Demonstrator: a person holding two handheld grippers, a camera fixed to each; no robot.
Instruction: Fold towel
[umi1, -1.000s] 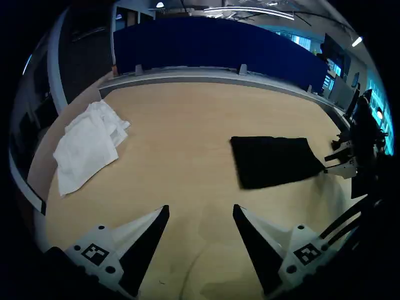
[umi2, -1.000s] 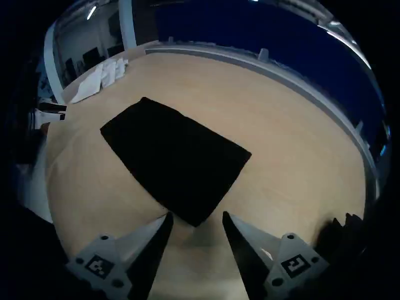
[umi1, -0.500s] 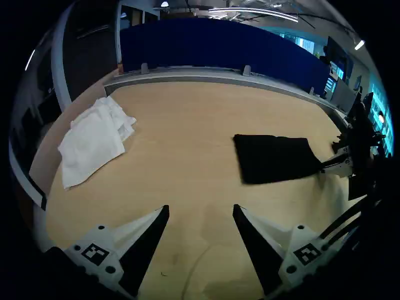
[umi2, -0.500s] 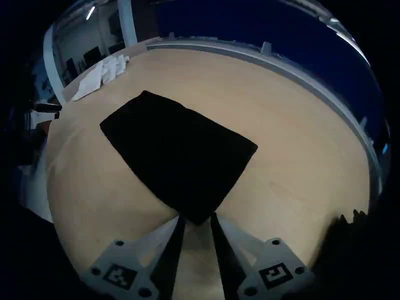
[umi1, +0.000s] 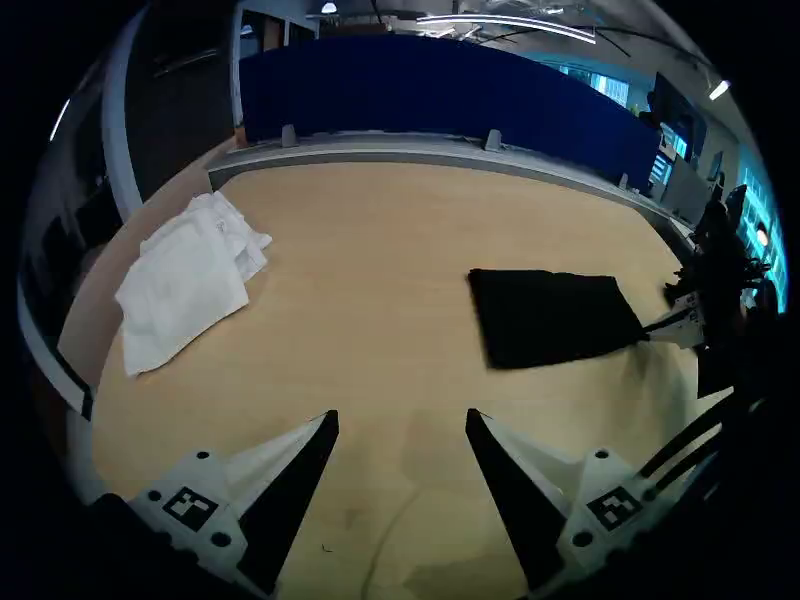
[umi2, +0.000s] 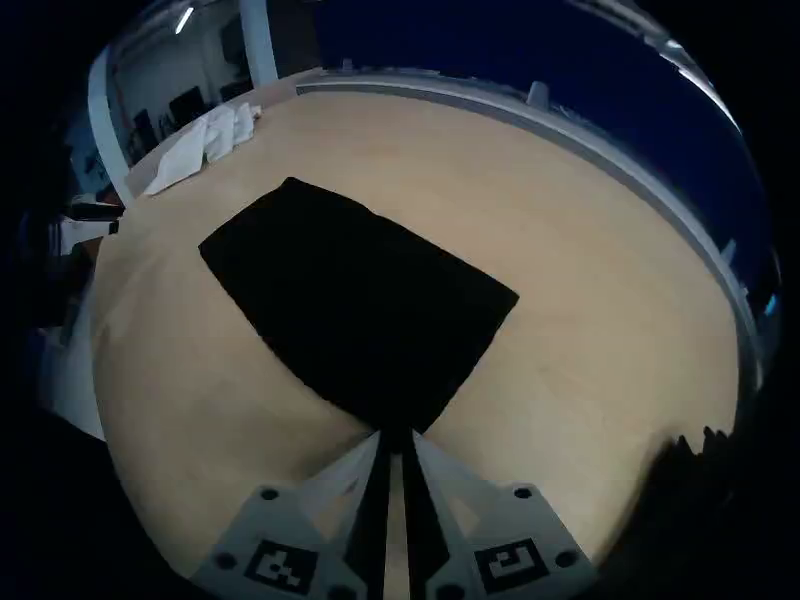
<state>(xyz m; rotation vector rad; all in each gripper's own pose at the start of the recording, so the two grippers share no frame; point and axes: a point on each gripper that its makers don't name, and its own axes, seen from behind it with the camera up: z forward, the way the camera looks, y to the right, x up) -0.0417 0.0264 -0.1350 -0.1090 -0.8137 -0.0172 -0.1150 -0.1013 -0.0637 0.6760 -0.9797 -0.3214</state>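
Between the clenched jaws of the right gripper (umi2: 397, 437) sits the near corner of the flat black towel (umi2: 360, 310), which spreads toward 11 o'clock over a smooth pale-wood table (umi2: 600, 300). The left gripper (umi1: 400, 415) hangs released above bare wood, towel at 2 o'clock; a rumpled white cloth (umi1: 185, 280) lies at 10 o'clock, well apart.

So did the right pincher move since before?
Yes. The right gripper slid forward over the table, and its fingers closed onto the near corner of the black towel.
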